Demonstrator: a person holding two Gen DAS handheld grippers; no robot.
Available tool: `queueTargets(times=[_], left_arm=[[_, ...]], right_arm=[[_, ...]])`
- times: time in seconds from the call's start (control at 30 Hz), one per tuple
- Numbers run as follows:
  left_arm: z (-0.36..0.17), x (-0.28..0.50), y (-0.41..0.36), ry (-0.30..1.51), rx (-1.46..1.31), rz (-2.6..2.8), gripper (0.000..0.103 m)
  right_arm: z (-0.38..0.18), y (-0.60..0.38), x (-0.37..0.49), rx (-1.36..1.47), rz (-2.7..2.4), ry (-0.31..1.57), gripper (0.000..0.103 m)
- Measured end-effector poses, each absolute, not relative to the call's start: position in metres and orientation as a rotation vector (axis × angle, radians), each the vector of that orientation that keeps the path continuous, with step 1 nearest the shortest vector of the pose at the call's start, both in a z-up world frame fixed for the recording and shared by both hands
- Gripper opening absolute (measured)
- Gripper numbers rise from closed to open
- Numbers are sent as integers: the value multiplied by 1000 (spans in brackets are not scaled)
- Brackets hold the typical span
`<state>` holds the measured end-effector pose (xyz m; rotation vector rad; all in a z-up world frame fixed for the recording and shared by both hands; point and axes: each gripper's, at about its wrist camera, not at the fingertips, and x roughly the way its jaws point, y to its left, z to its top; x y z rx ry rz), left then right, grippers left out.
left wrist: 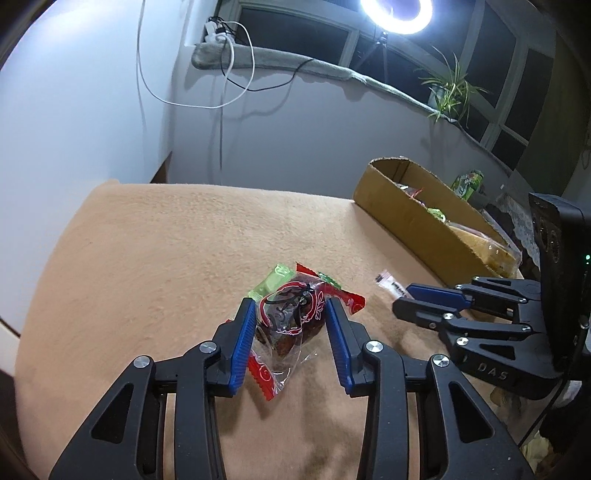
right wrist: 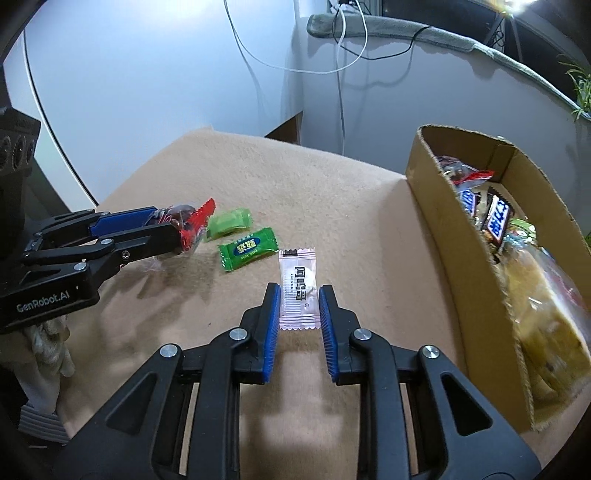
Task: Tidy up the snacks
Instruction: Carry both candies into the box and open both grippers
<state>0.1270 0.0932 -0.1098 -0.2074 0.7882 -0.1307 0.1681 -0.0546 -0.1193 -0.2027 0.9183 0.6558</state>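
Observation:
My left gripper [left wrist: 291, 308] is open around a clear snack packet with red ends [left wrist: 291, 321] on the beige blanket; its jaws stand on both sides without pressing it. It also shows in the right wrist view [right wrist: 177, 229]. Two green candies [right wrist: 248, 252] [right wrist: 229, 223] lie beside it. My right gripper [right wrist: 297, 295] is open around a white candy packet [right wrist: 298, 291] that lies flat on the blanket. The cardboard box [right wrist: 476, 280] at the right holds several snacks.
The blanket-covered table [left wrist: 166, 251] ends at a white wall behind. Cables [left wrist: 229, 74] hang from the windowsill, where a potted plant [left wrist: 448, 90] stands. A ring light [left wrist: 395, 14] shines above. A green can [left wrist: 467, 182] stands behind the box.

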Motion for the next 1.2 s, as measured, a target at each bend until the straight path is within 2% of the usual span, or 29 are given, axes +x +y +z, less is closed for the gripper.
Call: queueTargets(times=[0.63, 1.2], left_arm=[[-59, 120, 60, 662, -173, -171, 37], [-31, 163, 7, 608, -161, -255, 37]], right_arm=[[-54, -116, 145, -117, 637, 778, 22], [-27, -189, 182, -77, 506, 725, 22]])
